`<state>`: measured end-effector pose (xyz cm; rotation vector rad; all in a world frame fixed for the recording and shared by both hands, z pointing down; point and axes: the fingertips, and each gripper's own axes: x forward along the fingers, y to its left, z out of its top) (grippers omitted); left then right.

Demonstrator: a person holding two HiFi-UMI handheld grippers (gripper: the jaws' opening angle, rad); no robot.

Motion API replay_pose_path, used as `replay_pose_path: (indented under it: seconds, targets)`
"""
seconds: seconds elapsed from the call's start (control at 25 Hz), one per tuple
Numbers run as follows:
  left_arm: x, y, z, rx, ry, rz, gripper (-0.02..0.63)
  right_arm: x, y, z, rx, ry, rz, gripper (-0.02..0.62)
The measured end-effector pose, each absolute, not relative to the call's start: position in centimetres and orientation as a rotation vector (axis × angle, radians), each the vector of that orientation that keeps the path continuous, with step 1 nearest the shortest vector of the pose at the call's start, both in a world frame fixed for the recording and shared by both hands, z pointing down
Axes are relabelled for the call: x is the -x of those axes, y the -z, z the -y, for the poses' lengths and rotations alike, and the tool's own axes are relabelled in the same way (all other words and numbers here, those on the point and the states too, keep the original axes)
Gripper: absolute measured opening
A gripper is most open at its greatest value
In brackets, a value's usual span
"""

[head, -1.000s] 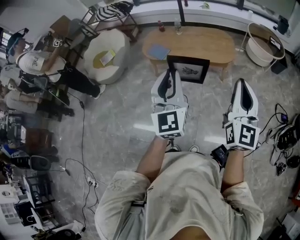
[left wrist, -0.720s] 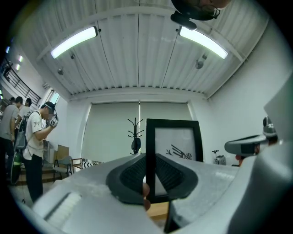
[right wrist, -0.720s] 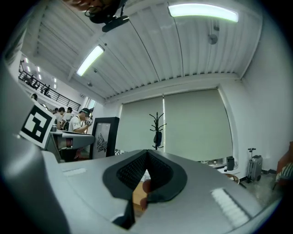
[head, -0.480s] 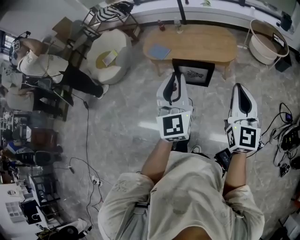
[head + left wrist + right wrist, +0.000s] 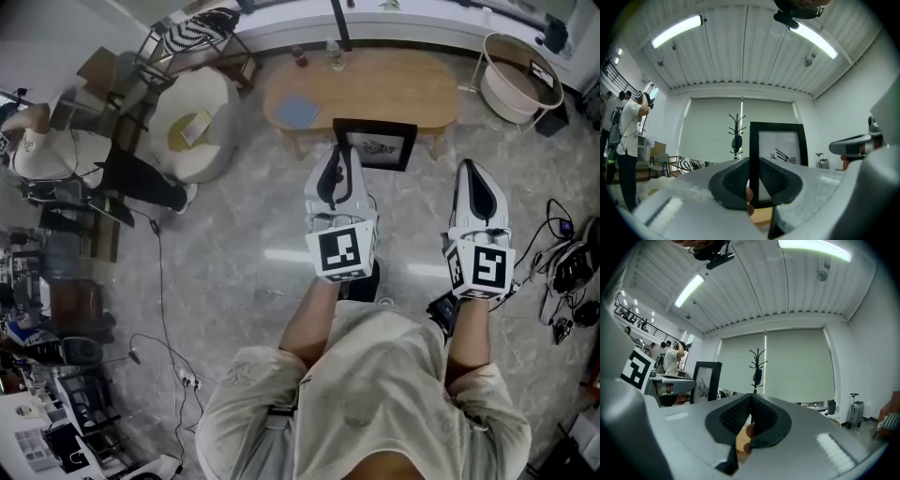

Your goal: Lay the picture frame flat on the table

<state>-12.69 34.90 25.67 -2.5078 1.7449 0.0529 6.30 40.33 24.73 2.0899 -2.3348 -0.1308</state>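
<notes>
Two claws are held out ahead of the person, side by side and well apart. The left claw [image 5: 338,161] is clamped on the picture frame [image 5: 376,143]. In the left gripper view, its ribbed pads [image 5: 736,177] press from both sides on the frame's [image 5: 780,140] left black bar, low on that side. The frame stands upright, with a pale print of dark strokes behind the glass. The right claw [image 5: 472,176] is empty, and in the right gripper view its jaws [image 5: 751,401] meet at the tips with nothing between them.

From the head view, the frame sits over the near edge of the oval wooden worktop [image 5: 403,89], with its printed face toward the person. Whether its lower edge touches the wood cannot be told. A blue book [image 5: 298,111] lies on the worktop's left part, and two bottles [image 5: 314,53] show at its far edge. A white beanbag [image 5: 192,122] lies on the floor to the left, and a round basket [image 5: 518,67] stands to the right. A coat stand [image 5: 737,133] shows against the blinds behind the frame, and another person [image 5: 42,150] is at the room's left side.
</notes>
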Motion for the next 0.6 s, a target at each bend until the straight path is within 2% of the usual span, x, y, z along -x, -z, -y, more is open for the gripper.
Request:
replay_pose_path:
  seconds: [0.6]
  targets:
    - [18.5,-26.6,-18.5,2.577,-0.043,-1.736,0.074,0.4,-23.6,-23.5,-2.044,0.145,2.267,0.002]
